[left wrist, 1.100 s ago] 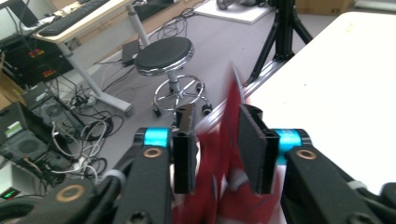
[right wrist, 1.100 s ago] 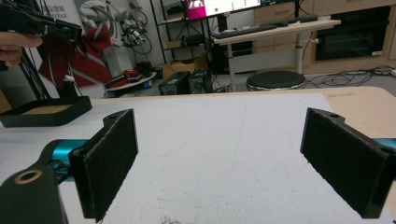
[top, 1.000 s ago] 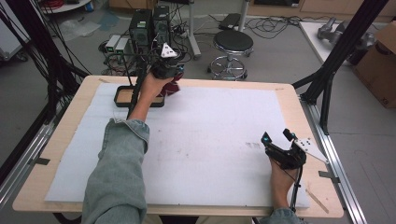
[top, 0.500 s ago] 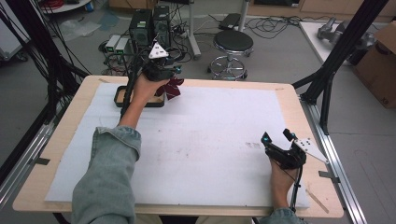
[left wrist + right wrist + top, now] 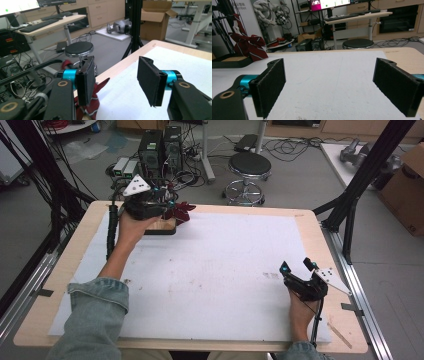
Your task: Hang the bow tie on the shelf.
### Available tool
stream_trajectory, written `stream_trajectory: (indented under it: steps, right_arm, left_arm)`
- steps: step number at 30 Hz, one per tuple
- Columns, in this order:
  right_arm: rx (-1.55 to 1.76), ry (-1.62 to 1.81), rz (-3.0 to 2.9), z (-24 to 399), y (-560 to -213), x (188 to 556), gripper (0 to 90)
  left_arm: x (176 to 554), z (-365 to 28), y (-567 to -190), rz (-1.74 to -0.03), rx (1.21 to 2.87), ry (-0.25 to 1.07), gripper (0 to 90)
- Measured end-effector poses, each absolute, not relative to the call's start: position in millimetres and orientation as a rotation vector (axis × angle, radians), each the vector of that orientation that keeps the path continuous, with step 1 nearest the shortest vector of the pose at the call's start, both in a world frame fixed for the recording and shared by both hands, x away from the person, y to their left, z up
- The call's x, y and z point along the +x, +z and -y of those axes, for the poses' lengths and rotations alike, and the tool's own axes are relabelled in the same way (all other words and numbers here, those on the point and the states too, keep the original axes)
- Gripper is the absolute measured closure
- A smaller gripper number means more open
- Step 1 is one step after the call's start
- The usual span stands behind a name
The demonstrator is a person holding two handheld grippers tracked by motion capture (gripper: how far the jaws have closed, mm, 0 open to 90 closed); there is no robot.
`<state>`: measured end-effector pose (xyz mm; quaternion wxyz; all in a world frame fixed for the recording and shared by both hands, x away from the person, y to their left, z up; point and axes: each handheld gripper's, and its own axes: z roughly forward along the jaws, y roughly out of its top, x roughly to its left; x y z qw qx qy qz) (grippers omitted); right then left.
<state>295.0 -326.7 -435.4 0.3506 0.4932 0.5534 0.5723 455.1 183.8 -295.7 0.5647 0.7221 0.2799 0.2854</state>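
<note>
A dark red striped cloth (image 5: 181, 211), tie-like, sits bunched over a black tray with a wooden floor (image 5: 162, 228) at the table's far left. My left gripper (image 5: 167, 202) hovers just left of the cloth, raised off the table. In the left gripper view, the left gripper (image 5: 116, 80) is open with nothing between the jaws, and the cloth (image 5: 93, 105) lies under and outside one jaw. My right gripper (image 5: 296, 266) rests near the table's front right, open and empty. In the right gripper view, the cloth (image 5: 249, 46) stands on the tray (image 5: 229, 62), one strip rising upward.
A white mat (image 5: 225, 270) covers most of the wooden table. Black frame posts stand at both sides. Beyond the far edge are a round stool (image 5: 249, 167), computer cases (image 5: 160, 147) and floor cables. A cardboard box (image 5: 407, 185) stands far right.
My left hand has lifted and drawn its gripper leftward off the cloth, turning it. The cloth stays over the tray. The right gripper has not moved.
</note>
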Motion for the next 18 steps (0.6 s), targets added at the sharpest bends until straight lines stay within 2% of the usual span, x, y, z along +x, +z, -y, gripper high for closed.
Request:
stream_trajectory:
  steps: [4,14,18]
  right_arm:
    - [1.272,1.477,-1.438,326.0,-435.4,294.8,10.2]
    - [1.275,1.471,-1.435,325.1,-435.1,294.2,10.2]
    - [1.275,1.470,-1.434,324.9,-435.1,294.2,10.2]
  left_arm:
    - [440.9,-205.3,-292.6,-0.690,1.666,0.682,44.0]
    - [403.5,-247.9,-304.5,-0.791,1.612,0.685,28.7]
    - [385.4,-261.2,-308.9,-0.804,1.585,0.711,27.0]
